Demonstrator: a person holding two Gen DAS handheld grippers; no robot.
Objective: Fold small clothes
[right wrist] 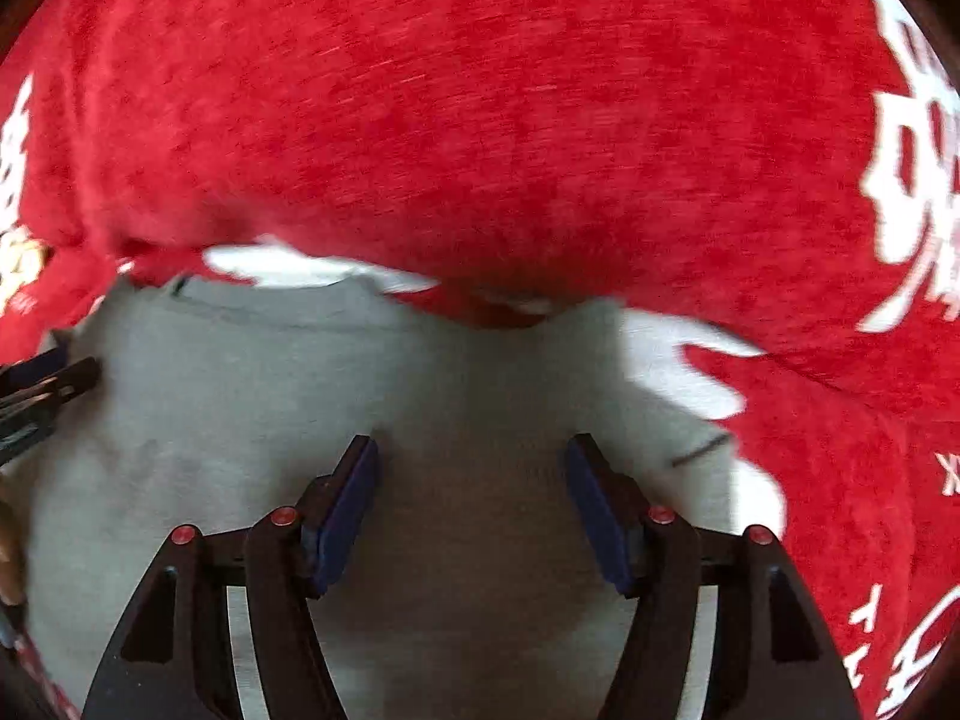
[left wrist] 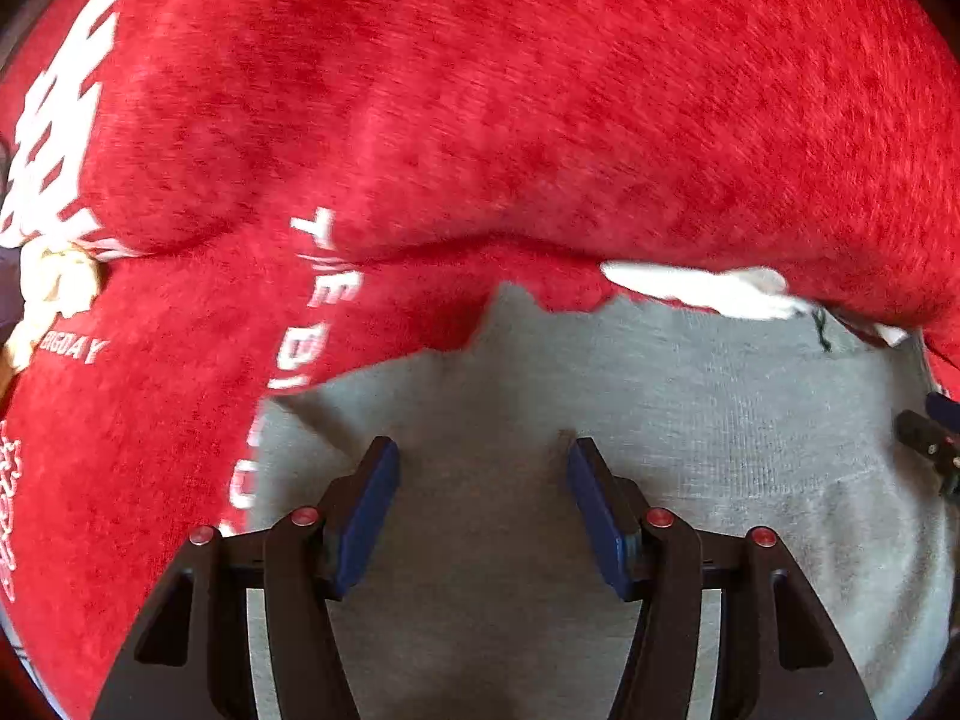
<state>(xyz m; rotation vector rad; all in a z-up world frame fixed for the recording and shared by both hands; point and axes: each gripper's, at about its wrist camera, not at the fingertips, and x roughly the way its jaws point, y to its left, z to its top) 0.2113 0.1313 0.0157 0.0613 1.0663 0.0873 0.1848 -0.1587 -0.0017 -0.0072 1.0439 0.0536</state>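
Left wrist view: my left gripper (left wrist: 483,456) and right gripper (right wrist: 471,450) hover open and empty above the grey garment (left wrist: 540,480), which lies on the red printed cloth (left wrist: 480,90); closing now might pinch both layers.

Open left tool (left wrist: 483,450) over grey garment (left wrist: 690,420)

red cloth (left wrist: 540,120) | white print | reads "BIGDAY"
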